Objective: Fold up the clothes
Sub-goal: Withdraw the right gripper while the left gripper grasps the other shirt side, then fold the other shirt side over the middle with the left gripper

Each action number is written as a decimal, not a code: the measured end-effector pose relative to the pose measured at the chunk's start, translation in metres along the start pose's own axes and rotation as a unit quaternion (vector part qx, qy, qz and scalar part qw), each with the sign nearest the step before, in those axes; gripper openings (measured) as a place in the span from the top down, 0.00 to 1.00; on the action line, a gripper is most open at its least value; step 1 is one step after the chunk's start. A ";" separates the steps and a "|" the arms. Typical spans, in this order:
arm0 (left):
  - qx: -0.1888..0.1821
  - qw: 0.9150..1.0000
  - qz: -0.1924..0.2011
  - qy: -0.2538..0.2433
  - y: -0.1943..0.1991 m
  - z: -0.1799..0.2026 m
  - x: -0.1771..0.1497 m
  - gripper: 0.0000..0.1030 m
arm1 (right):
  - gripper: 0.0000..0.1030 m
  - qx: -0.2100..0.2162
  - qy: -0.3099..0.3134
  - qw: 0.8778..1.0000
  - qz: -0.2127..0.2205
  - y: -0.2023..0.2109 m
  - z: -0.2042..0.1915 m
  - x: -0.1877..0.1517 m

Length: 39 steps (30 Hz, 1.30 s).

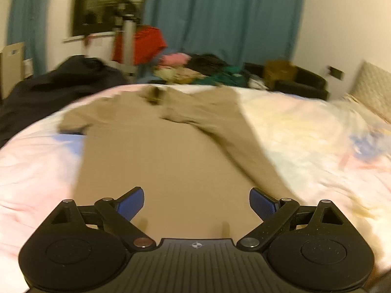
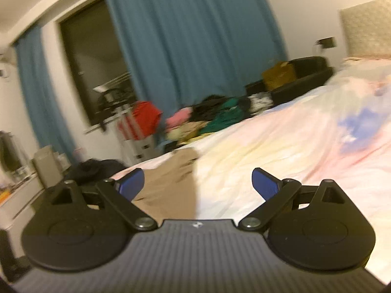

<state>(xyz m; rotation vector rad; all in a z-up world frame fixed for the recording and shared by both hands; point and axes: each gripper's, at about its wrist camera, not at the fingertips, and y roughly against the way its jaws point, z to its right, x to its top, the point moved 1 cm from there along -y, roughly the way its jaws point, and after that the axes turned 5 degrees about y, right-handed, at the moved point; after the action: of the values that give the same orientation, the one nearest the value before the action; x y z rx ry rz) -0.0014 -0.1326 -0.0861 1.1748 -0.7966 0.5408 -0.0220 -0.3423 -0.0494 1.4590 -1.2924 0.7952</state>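
Note:
A tan long-sleeved shirt (image 1: 156, 151) lies spread flat on the pastel bed cover (image 1: 305, 131), collar at the far end, one sleeve folded across its right side. My left gripper (image 1: 196, 202) hovers over the shirt's near hem, jaws wide apart, nothing between the blue pads (image 1: 130, 204). In the right wrist view, the tan shirt (image 2: 168, 183) shows only as a strip at lower left. My right gripper (image 2: 198, 185) is above the shirt's right edge and the bed cover (image 2: 281, 146), open and holding nothing. Both views are blurred.
A dark garment (image 1: 56, 90) lies at the bed's left far corner. Beyond the bed sits a heap of mixed clothes (image 1: 202, 70), a red item (image 1: 144, 44) on a stand, a black armchair (image 1: 303, 83), blue curtains (image 1: 220, 14) and a padded headboard (image 1: 371, 90) at right.

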 end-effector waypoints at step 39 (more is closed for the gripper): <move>-0.234 0.959 -0.117 0.108 0.018 0.040 -0.034 0.91 | 0.07 -0.004 -0.021 1.000 0.010 0.004 0.053 -0.008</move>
<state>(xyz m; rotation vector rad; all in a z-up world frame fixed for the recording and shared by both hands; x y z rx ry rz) -0.0462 -0.1643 -0.0954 0.7425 -0.5460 0.2562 -0.0345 -0.3900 -0.0716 1.4653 -1.3422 0.7750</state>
